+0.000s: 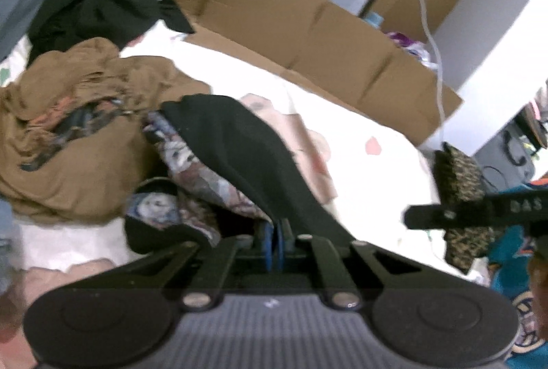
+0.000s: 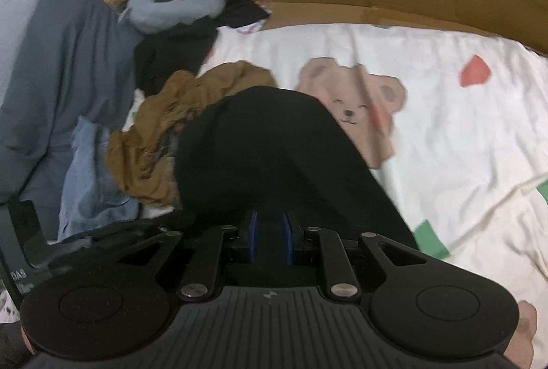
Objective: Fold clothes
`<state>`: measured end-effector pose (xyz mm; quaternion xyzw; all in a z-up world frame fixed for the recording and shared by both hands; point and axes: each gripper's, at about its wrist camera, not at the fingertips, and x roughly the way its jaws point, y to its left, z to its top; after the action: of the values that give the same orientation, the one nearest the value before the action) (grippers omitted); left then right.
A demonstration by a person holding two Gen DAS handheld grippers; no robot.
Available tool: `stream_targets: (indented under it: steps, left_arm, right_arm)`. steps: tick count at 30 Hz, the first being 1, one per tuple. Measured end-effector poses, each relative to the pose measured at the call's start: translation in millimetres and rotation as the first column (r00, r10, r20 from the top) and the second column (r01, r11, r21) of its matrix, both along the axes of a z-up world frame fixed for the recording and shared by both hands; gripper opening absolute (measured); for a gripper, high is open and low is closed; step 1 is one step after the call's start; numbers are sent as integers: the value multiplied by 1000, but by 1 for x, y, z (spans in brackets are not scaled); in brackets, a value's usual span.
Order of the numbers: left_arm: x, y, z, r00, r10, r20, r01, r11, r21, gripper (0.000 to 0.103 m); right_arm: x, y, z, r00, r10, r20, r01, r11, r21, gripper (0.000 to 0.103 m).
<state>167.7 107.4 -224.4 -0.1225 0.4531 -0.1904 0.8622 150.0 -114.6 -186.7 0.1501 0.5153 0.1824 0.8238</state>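
Observation:
A black garment with a printed graphic on its inner side hangs lifted over the bed, held between both grippers. In the left wrist view my left gripper is shut on its edge, the blue pads nearly touching. In the right wrist view my right gripper is shut on another part of the same black garment, with cloth filling the gap between the blue pads. The cloth hides what lies beneath it.
A crumpled brown garment lies to the left, with blue denim and dark clothes nearby. The white bear-print sheet spreads to the right. Flattened cardboard lines the far edge, and a grey pillow sits at the back left.

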Motion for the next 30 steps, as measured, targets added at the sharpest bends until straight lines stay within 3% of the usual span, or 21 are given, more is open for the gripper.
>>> stream_targets:
  steps: [7, 15, 30]
  left_arm:
    - [-12, -25, 0, 998, -64, 12, 64, 998, -15, 4]
    - [-16, -23, -4, 998, -69, 7, 69, 997, -21, 4]
    - [-24, -8, -9, 997, -69, 26, 69, 998, -5, 4]
  right_arm:
    - [1, 29, 8, 996, 94, 14, -93, 996, -15, 16]
    - [16, 71, -15, 977, 212, -28, -214, 974, -71, 16]
    - [35, 122, -45, 940, 310, -145, -326, 939, -105, 15]
